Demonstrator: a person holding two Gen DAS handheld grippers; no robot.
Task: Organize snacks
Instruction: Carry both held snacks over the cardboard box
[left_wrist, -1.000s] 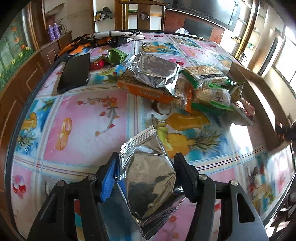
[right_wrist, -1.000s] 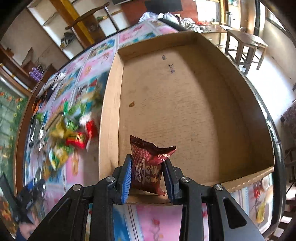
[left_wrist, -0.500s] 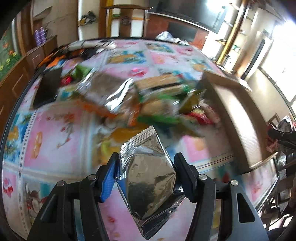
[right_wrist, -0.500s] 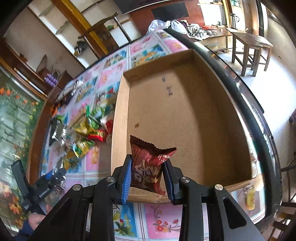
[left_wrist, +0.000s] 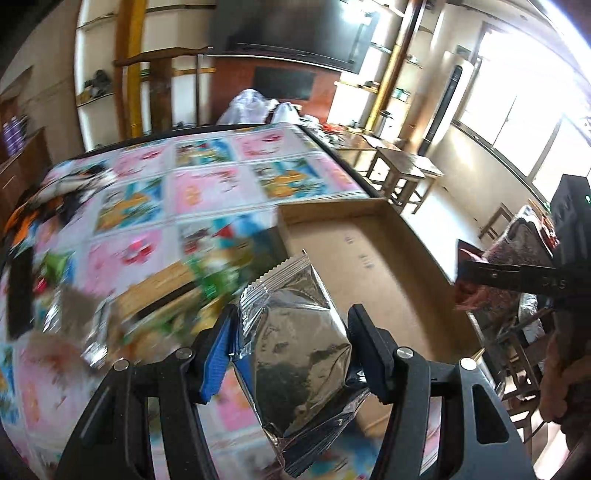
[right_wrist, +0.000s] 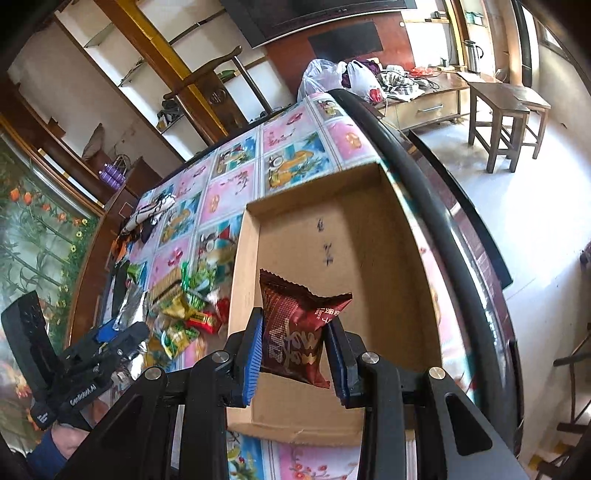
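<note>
Both grippers carry a snack packet at the cardboard box.

The left gripper (left_wrist: 291, 350) pinches a silver foil packet (left_wrist: 295, 347) upright between its fingers, the crimped top edge rising ahead of the tips and the bottom hanging back between the arms. Ahead and to its right lies the open cardboard box (left_wrist: 369, 266); ahead and to its left sits the blurred snack pile (left_wrist: 155, 295) on the flowered tablecloth (left_wrist: 207, 184). The right gripper (right_wrist: 295, 343) clamps a dark red packet (right_wrist: 295, 325) the same way, held over the near wall of the box (right_wrist: 369, 280), whose floor stretches ahead of it. A second ago the left gripper faced the pile with the box off at its far right; now the box fills its forward view, and the right gripper (left_wrist: 517, 280) shows at its right edge.
</note>
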